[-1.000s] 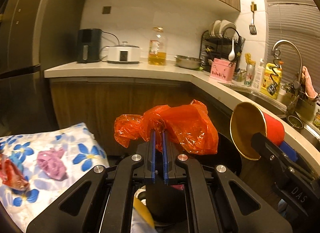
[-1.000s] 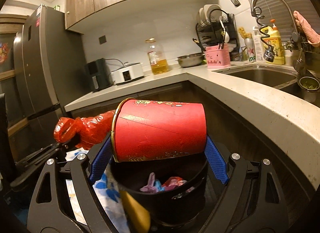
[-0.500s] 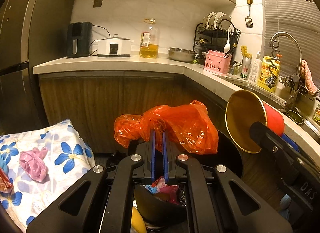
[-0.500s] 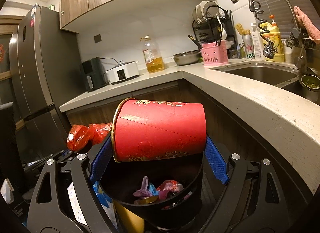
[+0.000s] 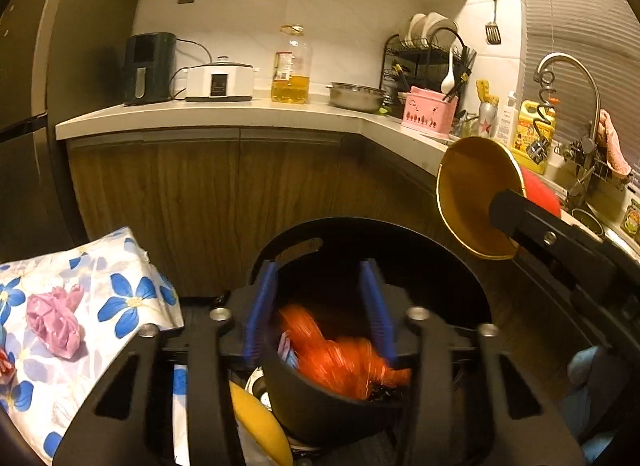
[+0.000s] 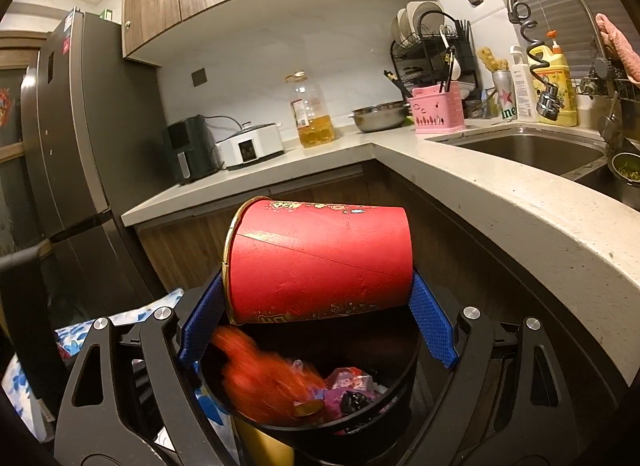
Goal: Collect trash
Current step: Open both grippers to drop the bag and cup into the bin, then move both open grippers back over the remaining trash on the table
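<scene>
My left gripper [image 5: 319,270] hangs over the black trash bin [image 5: 380,225]; its jaws are opening and its blue pads stand apart. The orange plastic bag [image 5: 340,366] is blurred, below the pads and free of them, dropping into the bin onto other wrappers. In the right wrist view the same bag [image 6: 264,382] lies inside the bin's rim [image 6: 404,378]. My right gripper [image 6: 316,294] is shut on a red paper cup [image 6: 320,262] that lies sideways above the bin, its mouth to the left. The left wrist view shows the cup's gold inside [image 5: 472,209].
A blue-flowered cloth [image 5: 120,298] at left carries a crumpled pink wrapper [image 5: 56,322]. The kitchen counter [image 6: 520,225] curves close on the right, with a sink [image 6: 532,149] and a tap. Wooden cabinets stand behind the bin. Something yellow [image 5: 260,422] sits beside the bin's base.
My left gripper's jaws have opened and let go of the orange bag, which has dropped from between the pads into the bin. The red cup stays held above the bin.
</scene>
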`<state>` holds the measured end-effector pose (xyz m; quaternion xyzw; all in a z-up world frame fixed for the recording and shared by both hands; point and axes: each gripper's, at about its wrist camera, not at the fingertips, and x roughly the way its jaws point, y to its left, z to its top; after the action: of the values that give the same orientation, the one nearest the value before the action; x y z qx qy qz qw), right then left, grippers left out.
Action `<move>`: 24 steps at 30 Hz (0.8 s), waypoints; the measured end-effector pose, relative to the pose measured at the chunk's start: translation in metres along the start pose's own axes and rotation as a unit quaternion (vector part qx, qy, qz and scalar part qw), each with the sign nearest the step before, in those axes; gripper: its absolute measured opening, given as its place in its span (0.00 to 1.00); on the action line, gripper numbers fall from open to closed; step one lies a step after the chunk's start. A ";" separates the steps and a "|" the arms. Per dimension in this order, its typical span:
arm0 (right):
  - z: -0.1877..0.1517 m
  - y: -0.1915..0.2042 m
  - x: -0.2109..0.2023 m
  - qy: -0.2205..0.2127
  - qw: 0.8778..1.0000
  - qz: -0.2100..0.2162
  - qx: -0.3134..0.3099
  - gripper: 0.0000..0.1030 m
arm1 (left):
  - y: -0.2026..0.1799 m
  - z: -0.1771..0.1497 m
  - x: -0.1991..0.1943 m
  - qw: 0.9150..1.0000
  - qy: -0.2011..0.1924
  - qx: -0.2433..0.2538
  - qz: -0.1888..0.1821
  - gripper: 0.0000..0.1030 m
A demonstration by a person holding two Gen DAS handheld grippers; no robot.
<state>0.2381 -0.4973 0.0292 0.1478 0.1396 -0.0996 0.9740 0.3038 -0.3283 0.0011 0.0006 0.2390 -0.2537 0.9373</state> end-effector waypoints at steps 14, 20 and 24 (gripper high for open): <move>-0.013 0.005 -0.001 0.029 1.000 0.003 0.011 0.86 | 0.051 -0.022 -0.060 0.992 -0.019 -0.054 0.111 0.94; -0.024 0.017 -0.017 0.032 0.999 0.002 0.002 0.87 | 0.059 -0.034 -0.084 0.989 -0.022 -0.051 0.139 0.94; -0.029 0.028 -0.031 0.028 1.000 0.008 -0.005 0.87 | 0.064 -0.042 -0.100 0.986 -0.024 -0.050 0.155 0.94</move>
<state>0.2086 -0.4568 0.0194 0.1465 0.1666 -0.0870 0.9712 0.2397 -0.2198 0.0007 -0.0156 0.2259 -0.0933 0.9695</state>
